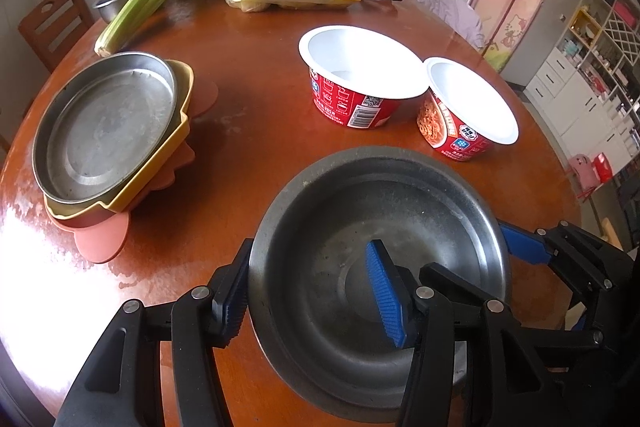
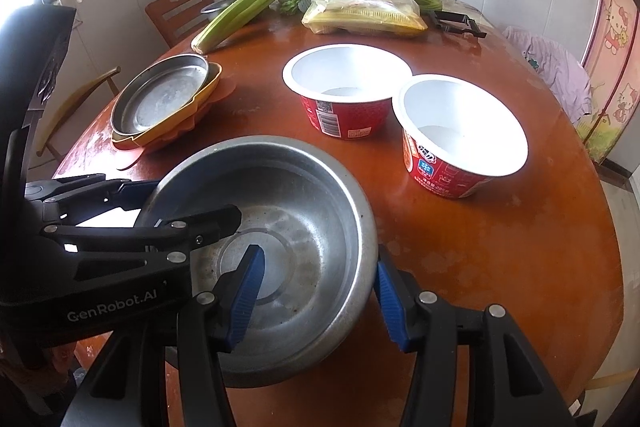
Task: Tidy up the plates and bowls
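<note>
I had the round dull steel bowl (image 1: 372,267) straddled at opposite rims, my left gripper (image 1: 316,303) and right gripper (image 2: 320,301) each spread wide with one pad inside, neither pinching, while the two white-lined red paper bowls (image 2: 348,87) stood just beyond it, nearer my right.

Both wrist views sit close over the table's (image 1: 248,115) near edge, facing its far edge; both share the steel bowl (image 1: 360,227).
</note>
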Available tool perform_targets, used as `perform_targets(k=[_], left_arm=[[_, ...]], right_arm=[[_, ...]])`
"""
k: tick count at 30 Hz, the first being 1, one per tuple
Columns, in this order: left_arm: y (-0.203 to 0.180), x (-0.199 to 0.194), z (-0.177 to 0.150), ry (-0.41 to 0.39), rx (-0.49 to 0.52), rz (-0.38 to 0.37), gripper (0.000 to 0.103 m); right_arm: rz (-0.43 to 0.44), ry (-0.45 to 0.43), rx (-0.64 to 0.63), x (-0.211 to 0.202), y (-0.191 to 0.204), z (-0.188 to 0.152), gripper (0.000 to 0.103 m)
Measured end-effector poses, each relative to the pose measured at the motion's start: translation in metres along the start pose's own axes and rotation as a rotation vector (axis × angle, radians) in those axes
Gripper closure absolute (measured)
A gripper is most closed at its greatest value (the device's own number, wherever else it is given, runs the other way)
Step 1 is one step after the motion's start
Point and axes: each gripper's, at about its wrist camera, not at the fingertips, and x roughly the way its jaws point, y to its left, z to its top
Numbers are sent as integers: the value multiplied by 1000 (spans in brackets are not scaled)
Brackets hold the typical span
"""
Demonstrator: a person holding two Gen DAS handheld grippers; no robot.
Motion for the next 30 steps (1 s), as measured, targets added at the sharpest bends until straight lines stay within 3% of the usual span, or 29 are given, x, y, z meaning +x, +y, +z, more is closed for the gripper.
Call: perform_targets(k=[21,30], left_arm=[[6,-28,18,-59,-29,11,44],[-20,-36,42,-72,6,-33,43]], right_arm=[[-5,-49,59,-18,-22,7,48],[-31,-105,108,-39,-49,21,48]])
